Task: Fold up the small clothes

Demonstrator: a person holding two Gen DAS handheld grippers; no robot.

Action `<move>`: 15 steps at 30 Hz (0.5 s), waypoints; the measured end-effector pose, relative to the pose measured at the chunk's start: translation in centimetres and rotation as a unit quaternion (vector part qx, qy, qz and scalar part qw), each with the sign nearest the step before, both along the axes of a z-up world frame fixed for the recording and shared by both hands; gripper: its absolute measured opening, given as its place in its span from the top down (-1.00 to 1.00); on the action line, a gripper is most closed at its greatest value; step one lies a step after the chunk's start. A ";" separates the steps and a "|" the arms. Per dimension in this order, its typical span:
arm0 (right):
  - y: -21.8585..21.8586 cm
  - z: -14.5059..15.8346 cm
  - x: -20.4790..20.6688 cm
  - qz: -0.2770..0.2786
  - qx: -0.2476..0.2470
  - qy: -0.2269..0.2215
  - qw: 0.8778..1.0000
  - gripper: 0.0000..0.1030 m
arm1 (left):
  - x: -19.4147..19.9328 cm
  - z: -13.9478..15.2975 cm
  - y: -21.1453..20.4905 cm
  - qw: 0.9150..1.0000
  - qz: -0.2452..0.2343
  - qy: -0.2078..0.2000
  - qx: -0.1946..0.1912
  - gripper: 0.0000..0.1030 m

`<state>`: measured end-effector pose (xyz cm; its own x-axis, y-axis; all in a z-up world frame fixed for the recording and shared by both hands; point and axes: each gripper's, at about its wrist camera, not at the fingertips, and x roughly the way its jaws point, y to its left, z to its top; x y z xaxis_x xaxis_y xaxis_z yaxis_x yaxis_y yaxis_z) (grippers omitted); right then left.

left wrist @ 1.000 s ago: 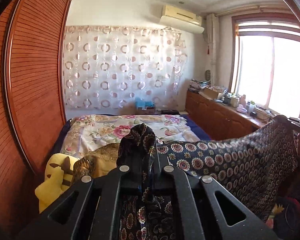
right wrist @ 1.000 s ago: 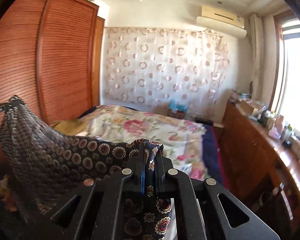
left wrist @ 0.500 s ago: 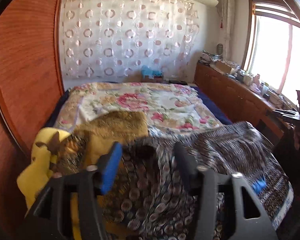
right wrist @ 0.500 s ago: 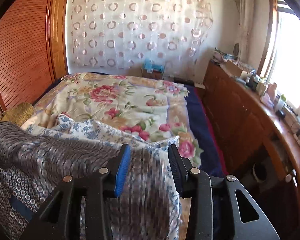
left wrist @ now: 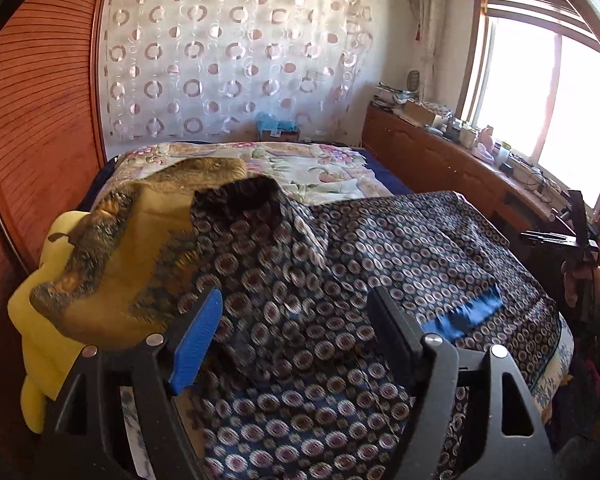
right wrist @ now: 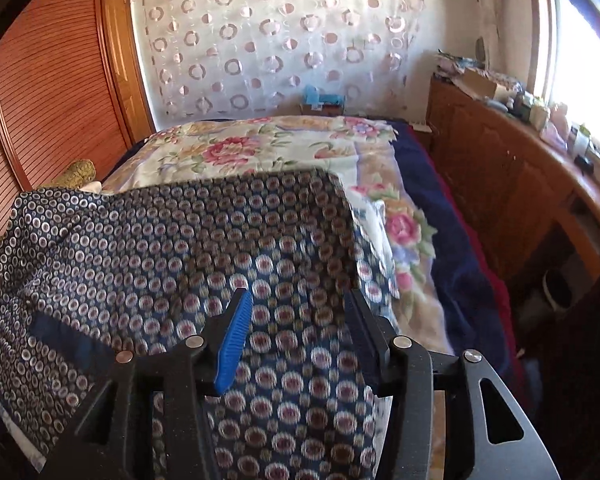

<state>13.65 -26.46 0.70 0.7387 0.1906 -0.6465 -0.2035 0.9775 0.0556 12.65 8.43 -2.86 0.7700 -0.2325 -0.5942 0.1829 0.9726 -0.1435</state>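
A dark blue garment (left wrist: 380,248) printed with small round medallions lies spread over the near end of the bed, a bright blue lining patch (left wrist: 464,316) showing. One corner of it stands up in a fold (left wrist: 240,200). My left gripper (left wrist: 296,296) hovers over its left part, jaws opening, cloth below them but not pinched. In the right wrist view the same garment (right wrist: 180,240) fills the lower left. My right gripper (right wrist: 296,296) is over its right edge, jaws opening, the pads not pressing the cloth.
A gold patterned cloth (left wrist: 132,240) and a yellow plush (left wrist: 40,340) lie left of the garment. The floral bedspread (right wrist: 260,152) stretches to the far wall. A slatted wooden wardrobe (left wrist: 32,120) stands left, a cluttered low cabinet (right wrist: 500,184) right. A hand (left wrist: 576,280) shows at the edge.
Both grippers were shut on the garment and held it up stretched between them. They dropped towards the bed, let go and opened; the garment now lies spread on the bed.
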 end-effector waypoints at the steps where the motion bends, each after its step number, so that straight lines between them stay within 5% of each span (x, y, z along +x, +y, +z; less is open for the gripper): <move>1: -0.1 0.0 0.1 -0.002 0.006 0.007 1.000 0.02 | -0.3 -0.4 -0.4 1.000 -0.003 0.004 0.000 -0.47; 15: -4.0 -1.4 4.5 -0.039 0.066 0.083 0.994 0.02 | 1.1 -6.9 -4.4 0.993 -0.025 0.097 0.062 -0.47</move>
<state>18.12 -30.45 -0.69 0.6396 0.2284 -0.7340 -0.1045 0.9718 0.2114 13.78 4.00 -9.72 0.6277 -0.1835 -0.7565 0.2120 0.9754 -0.0607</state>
